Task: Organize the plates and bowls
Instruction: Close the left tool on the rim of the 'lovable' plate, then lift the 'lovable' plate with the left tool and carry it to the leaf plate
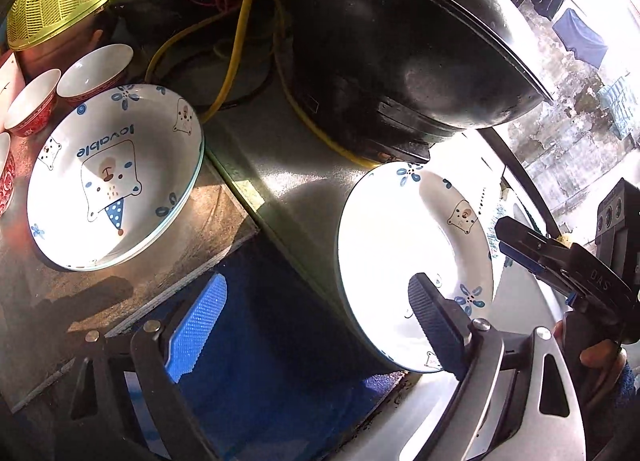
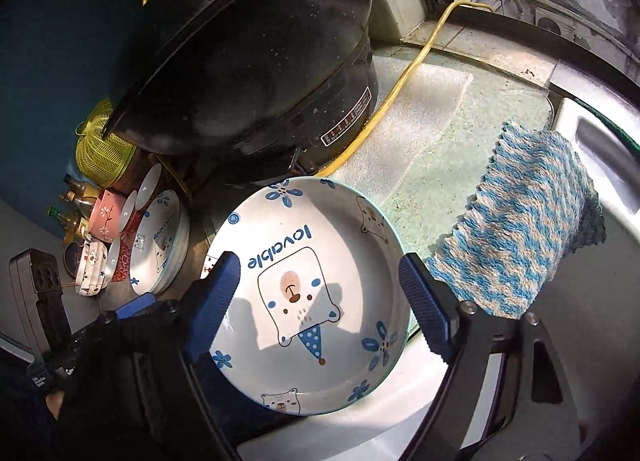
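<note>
The bear-print plate [image 2: 316, 293] is white and deep, with a blue rim, blue flowers, the word "lovable" and a bear in a dotted bib. It sits just in front of the big black cooker [image 2: 256, 61], at the edge of the steel sink [image 2: 600, 321]. The right gripper [image 2: 316, 301] is spread wide, one blue finger over the plate's left rim, the other at its right edge. The left gripper [image 1: 316, 325] also gapes, one finger overlapping the plate's near rim; whether it touches is unclear. Glare washes out the plate's centre from the left wrist. Left of the cooker, a matching stack of plates [image 1: 114, 177] sits beside red bowls [image 1: 34, 101].
</note>
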`<state>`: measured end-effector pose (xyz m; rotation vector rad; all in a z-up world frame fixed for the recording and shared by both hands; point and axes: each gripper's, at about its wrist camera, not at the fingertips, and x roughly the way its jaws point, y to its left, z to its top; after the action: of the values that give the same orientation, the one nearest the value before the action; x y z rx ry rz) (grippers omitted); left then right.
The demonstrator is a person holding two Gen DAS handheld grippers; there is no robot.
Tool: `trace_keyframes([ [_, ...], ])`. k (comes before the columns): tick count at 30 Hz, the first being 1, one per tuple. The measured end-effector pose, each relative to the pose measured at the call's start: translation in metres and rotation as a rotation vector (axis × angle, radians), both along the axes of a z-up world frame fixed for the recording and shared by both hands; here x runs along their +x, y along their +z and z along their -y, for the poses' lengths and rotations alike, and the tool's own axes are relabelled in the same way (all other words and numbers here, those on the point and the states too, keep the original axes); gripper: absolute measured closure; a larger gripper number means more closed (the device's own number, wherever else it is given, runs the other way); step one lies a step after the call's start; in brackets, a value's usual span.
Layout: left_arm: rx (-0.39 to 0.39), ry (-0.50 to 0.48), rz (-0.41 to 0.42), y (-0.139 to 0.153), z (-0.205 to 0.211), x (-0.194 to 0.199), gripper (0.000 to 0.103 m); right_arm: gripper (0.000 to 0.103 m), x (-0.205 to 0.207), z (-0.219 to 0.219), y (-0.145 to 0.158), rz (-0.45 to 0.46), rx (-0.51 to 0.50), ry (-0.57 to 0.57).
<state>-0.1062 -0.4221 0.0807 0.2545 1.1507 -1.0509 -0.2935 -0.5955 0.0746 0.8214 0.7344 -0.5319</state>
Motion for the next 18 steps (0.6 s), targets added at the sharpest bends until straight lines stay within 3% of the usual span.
trace_keyframes([
  [8,0.009,0.013,-0.031,-0.012,0.009,0.003,0.018,0.041,-0.005,0.023,-0.021,-0.023,0.016,-0.008],
  [10,0.019,0.012,-0.042,-0.018,0.013,0.002,0.022,0.056,-0.004,0.028,-0.028,-0.031,0.034,-0.002],
  [12,0.033,0.006,-0.051,-0.024,0.018,0.000,0.030,0.065,-0.004,0.032,-0.036,-0.045,0.046,0.007],
  [13,0.042,-0.002,-0.055,-0.027,0.020,-0.001,0.040,0.071,-0.004,0.033,-0.039,-0.048,0.053,0.011],
  [14,0.052,-0.011,-0.058,-0.030,0.023,-0.003,0.050,0.073,-0.004,0.033,-0.042,-0.047,0.060,0.016],
  [18,0.082,-0.036,-0.089,-0.042,0.028,-0.006,0.067,0.079,-0.005,0.032,-0.050,-0.050,0.070,0.028],
])
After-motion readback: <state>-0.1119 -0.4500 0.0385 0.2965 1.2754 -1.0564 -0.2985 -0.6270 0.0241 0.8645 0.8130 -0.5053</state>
